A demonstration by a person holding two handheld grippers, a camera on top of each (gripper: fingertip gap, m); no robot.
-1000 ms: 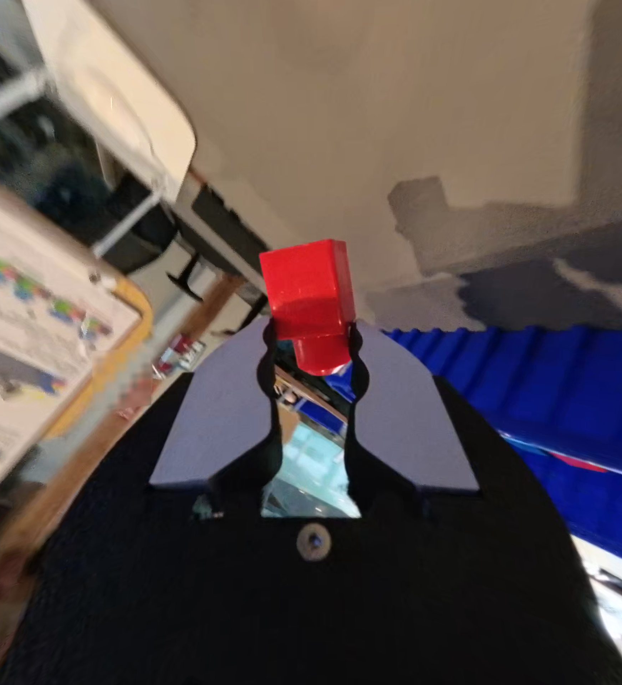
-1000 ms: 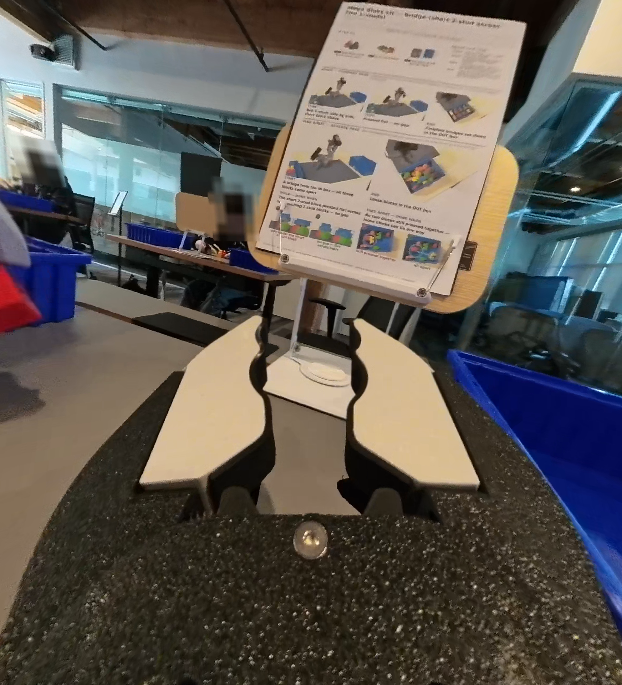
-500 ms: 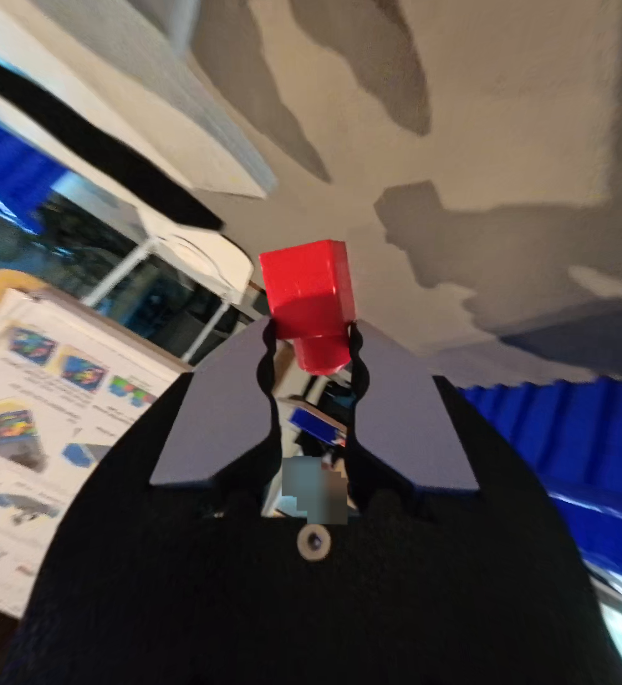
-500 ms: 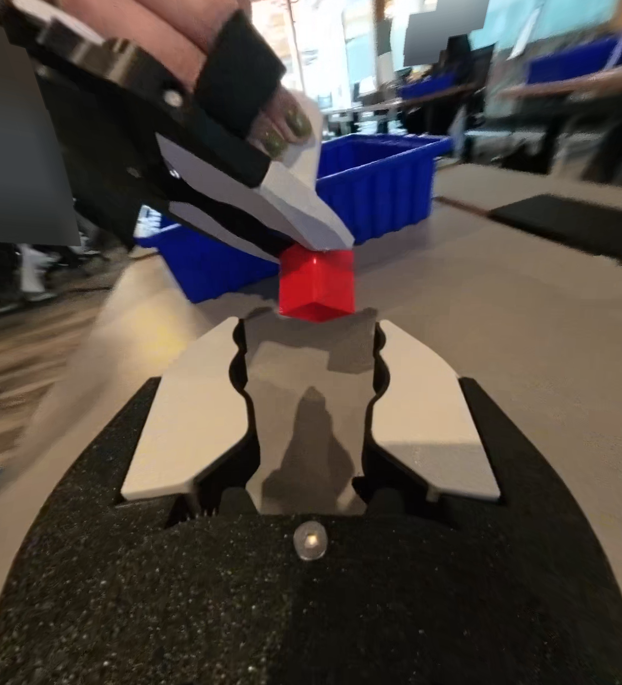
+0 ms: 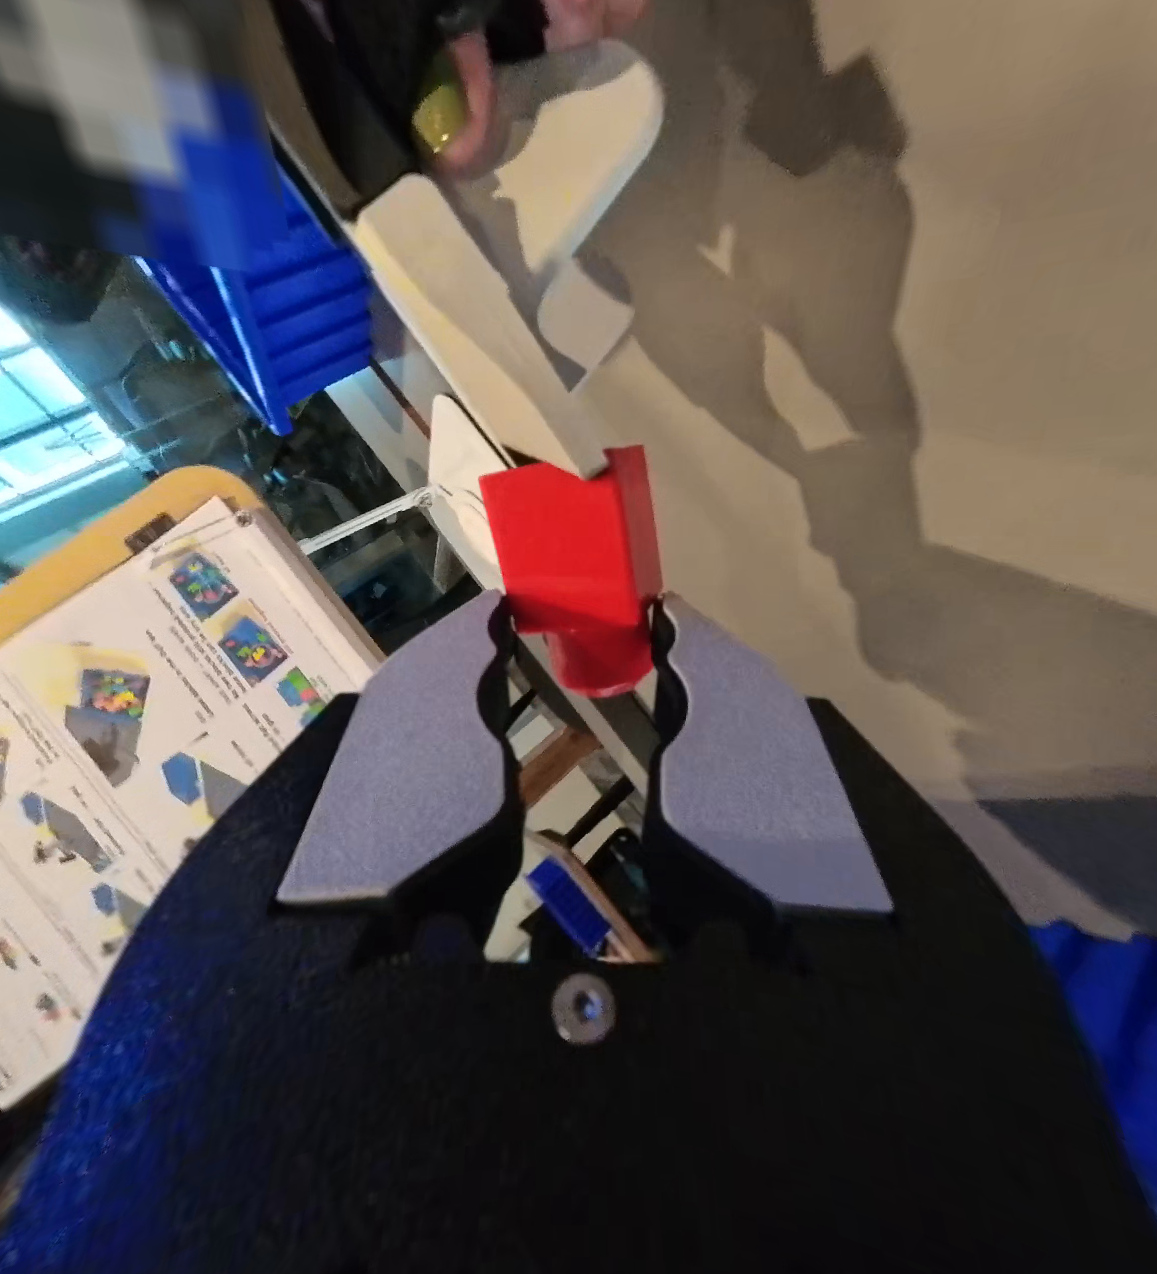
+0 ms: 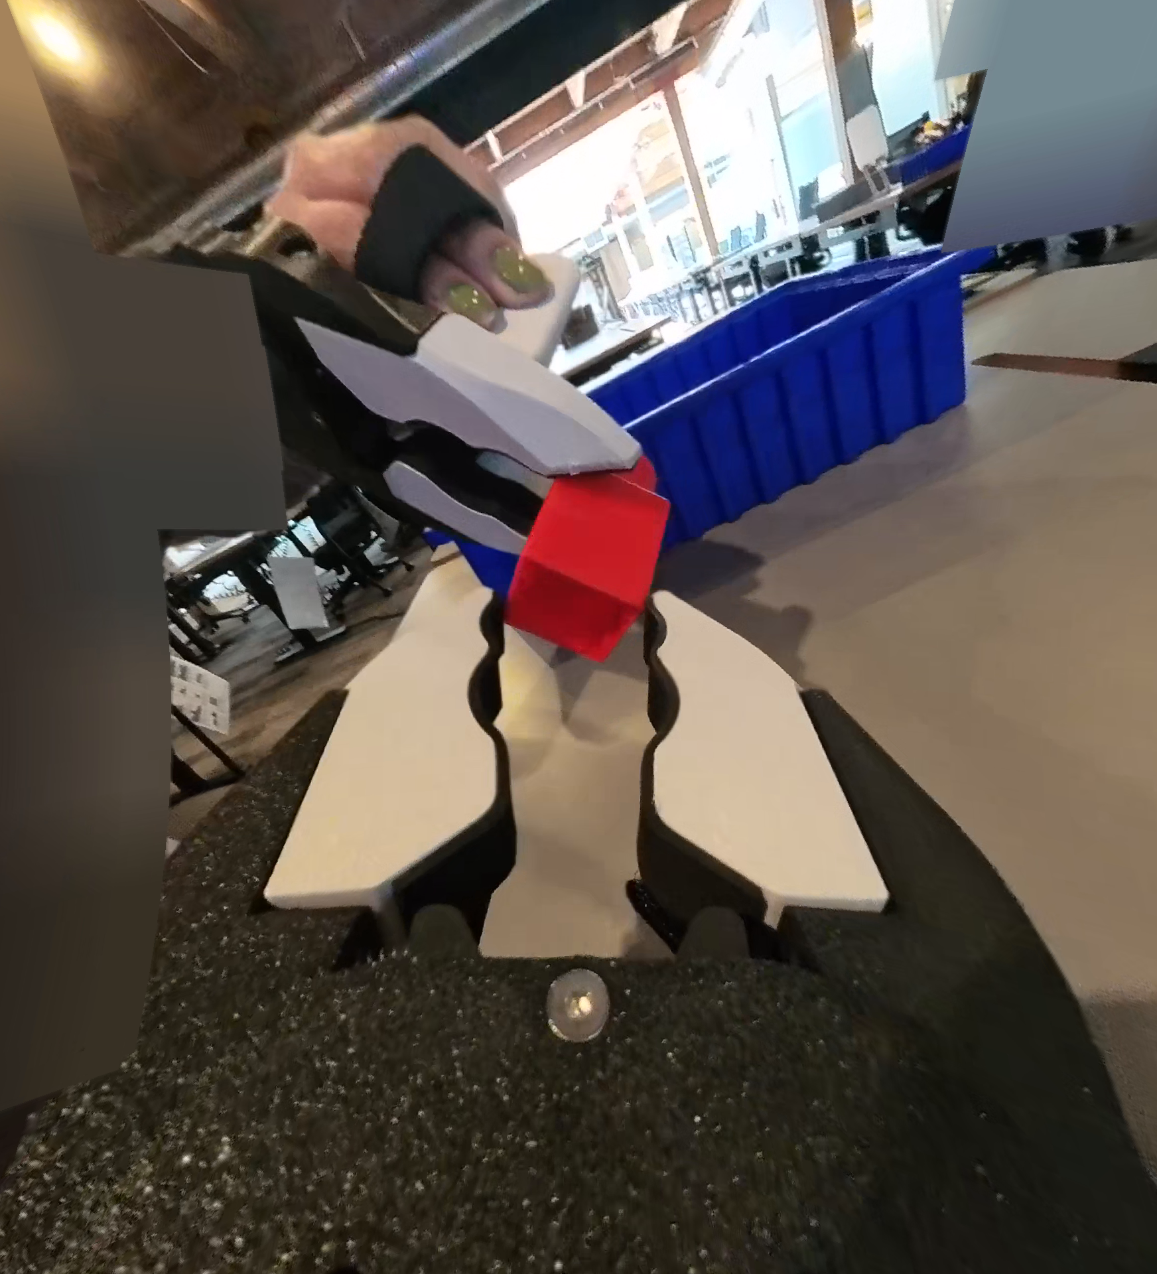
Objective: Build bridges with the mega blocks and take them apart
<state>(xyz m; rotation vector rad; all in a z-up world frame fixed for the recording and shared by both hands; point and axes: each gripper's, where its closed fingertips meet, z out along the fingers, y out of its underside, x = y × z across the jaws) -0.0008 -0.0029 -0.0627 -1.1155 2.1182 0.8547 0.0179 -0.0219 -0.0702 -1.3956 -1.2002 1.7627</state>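
A red one-stud block is held in my left gripper, which is shut on its stud end above the grey table. In the right wrist view the same block hangs from the left gripper with its hollow underside towards the camera. My right gripper has its jaws at about the block's width, one fingertip on each side of its lower end. In the left wrist view one right finger touches the block's far edge.
A blue bin stands on the table behind the block. A second blue bin and an instruction sheet on a wooden stand show in the left wrist view. A person's hand holds the left gripper.
The right gripper swung from the instruction stand to the block, came up to it and narrowed its jaws around it. The left gripper kept hold of the block and turned.
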